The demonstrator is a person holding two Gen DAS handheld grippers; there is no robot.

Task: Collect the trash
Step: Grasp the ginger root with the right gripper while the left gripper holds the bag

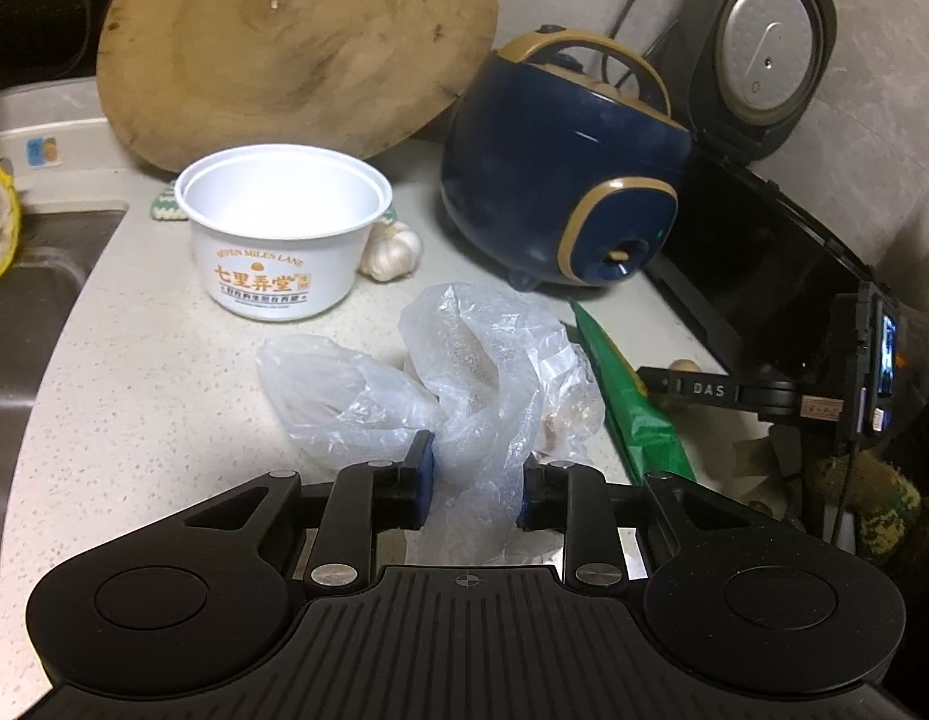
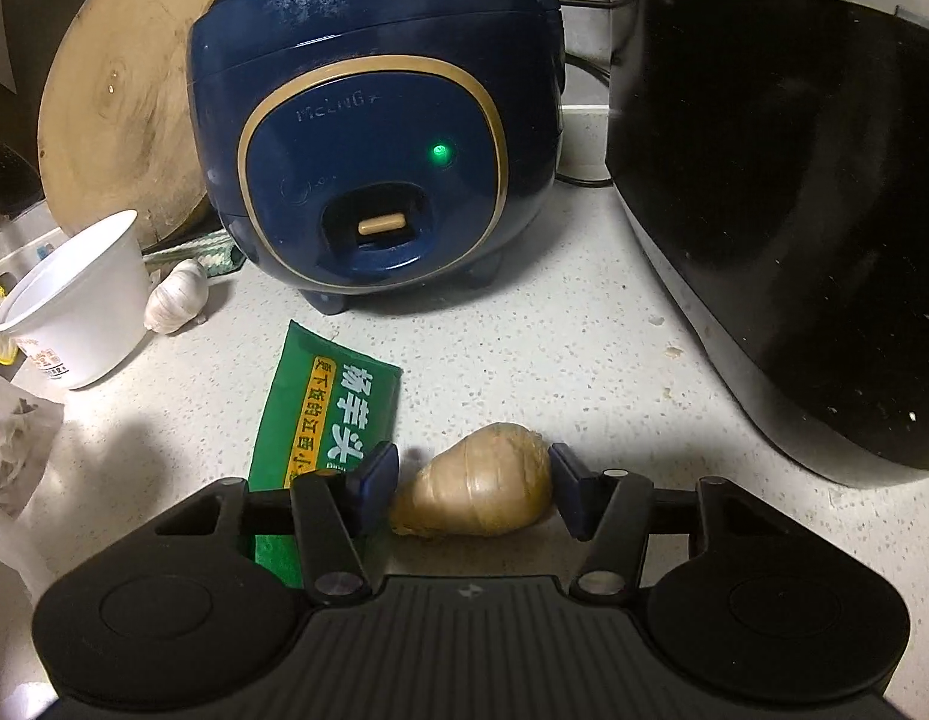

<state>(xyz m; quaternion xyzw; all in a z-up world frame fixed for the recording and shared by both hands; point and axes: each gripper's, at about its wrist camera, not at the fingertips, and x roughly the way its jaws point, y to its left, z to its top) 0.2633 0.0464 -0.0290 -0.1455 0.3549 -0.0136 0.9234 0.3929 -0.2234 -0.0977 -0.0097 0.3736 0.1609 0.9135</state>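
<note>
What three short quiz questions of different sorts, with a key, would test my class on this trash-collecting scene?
1. True or false: the left gripper has its jaws around the clear plastic bag.
2. What lies between the right gripper's jaws?
A. garlic
B. ginger
C. cup
3. What colour is the snack wrapper beside the ginger?

Key:
1. True
2. B
3. Green

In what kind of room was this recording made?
Most likely a home kitchen. On a speckled countertop stands a blue rice cooker with its green light on, a round wooden cutting board leans behind it, and a steel sink lies at the left edge.
</note>
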